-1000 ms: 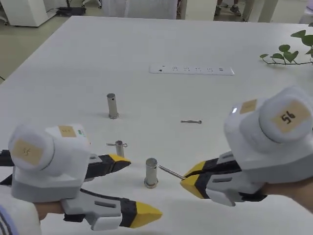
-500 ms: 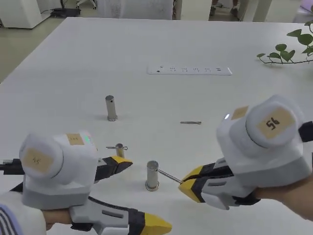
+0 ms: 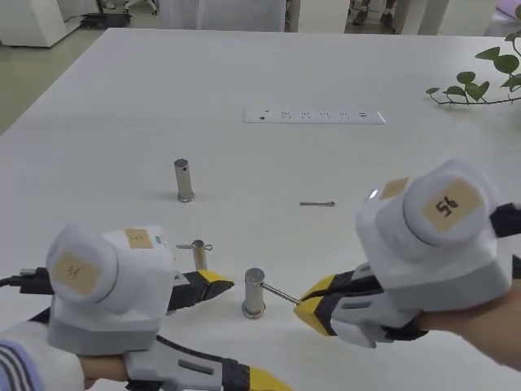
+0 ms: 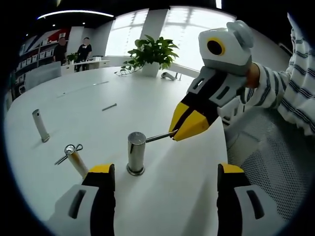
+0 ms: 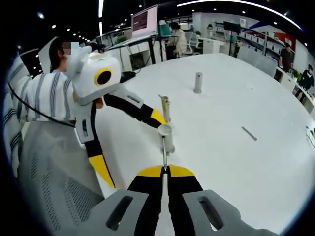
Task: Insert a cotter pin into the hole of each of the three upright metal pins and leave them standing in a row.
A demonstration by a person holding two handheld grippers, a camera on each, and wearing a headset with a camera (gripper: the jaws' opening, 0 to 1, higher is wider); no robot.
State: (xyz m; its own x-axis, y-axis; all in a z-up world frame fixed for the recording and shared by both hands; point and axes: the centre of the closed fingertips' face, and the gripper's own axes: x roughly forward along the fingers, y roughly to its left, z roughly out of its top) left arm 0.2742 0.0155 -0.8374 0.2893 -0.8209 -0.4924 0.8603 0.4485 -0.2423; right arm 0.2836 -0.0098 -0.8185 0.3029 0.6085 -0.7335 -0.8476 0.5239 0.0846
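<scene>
My right gripper (image 3: pixel 303 309) pinches a cotter pin (image 3: pixel 279 293) level, aimed at the hole of the nearest metal pin (image 3: pixel 254 292). My left gripper (image 4: pixel 165 171) gapes wide astride that pin, probably to steady it. The left gripper view shows the tip touching it near the top; entered or not, I can't tell.

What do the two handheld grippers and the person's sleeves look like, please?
Both the left gripper and right gripper have white-and-grey bodies and black jaws with yellow tips. Tan stickers mark them; the right's reads 56. A black cable leaves the left. The sleeves are striped.
</scene>
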